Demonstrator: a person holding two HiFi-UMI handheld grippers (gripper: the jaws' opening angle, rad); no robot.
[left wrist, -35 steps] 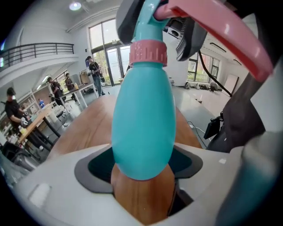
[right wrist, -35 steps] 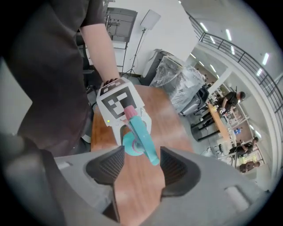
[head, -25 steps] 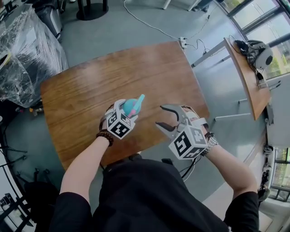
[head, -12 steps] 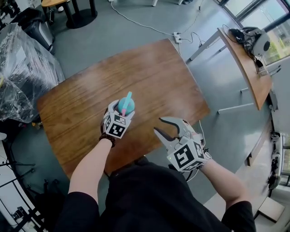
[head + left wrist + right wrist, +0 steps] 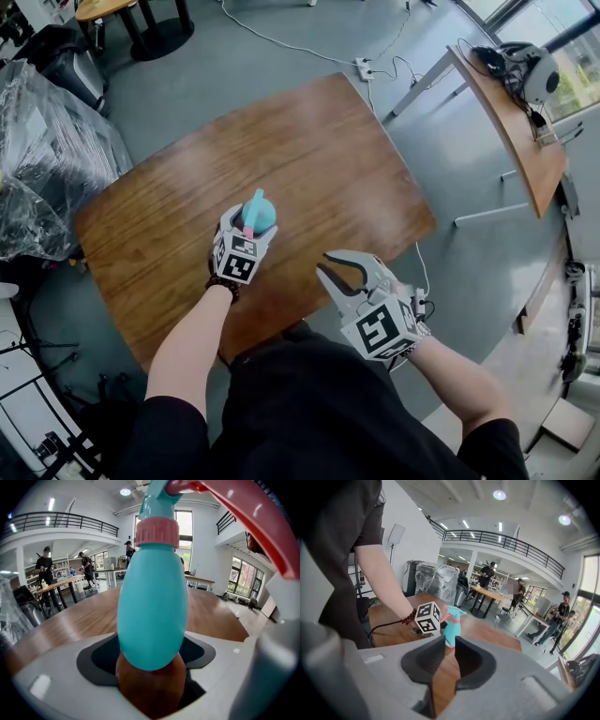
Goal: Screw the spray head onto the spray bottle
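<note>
1. Your left gripper (image 5: 249, 223) grips the teal egg-shaped plastic spray bottle (image 5: 152, 606) around its belly, with the jaws spread wide to suit its girth. The bottle is upright over the brown wooden table (image 5: 309, 159) and appears to stand on it. Judged purpose: to stop the body turning.
2. The teal spray head with a pink trigger (image 5: 159, 501) sits on the neck, and its pink ribbed collar (image 5: 157, 531) is down against the shoulder. Thread tightness cannot be verified.
3. Your right gripper (image 5: 323, 263) is at the table's near edge, well apart from the bottle. Its jaws have just been closing and now leave only a narrow slit, with nothing between them.
4. Assessment: the head appears fitted. Your right gripper is held clear, either finished or resetting for another turn.
</note>
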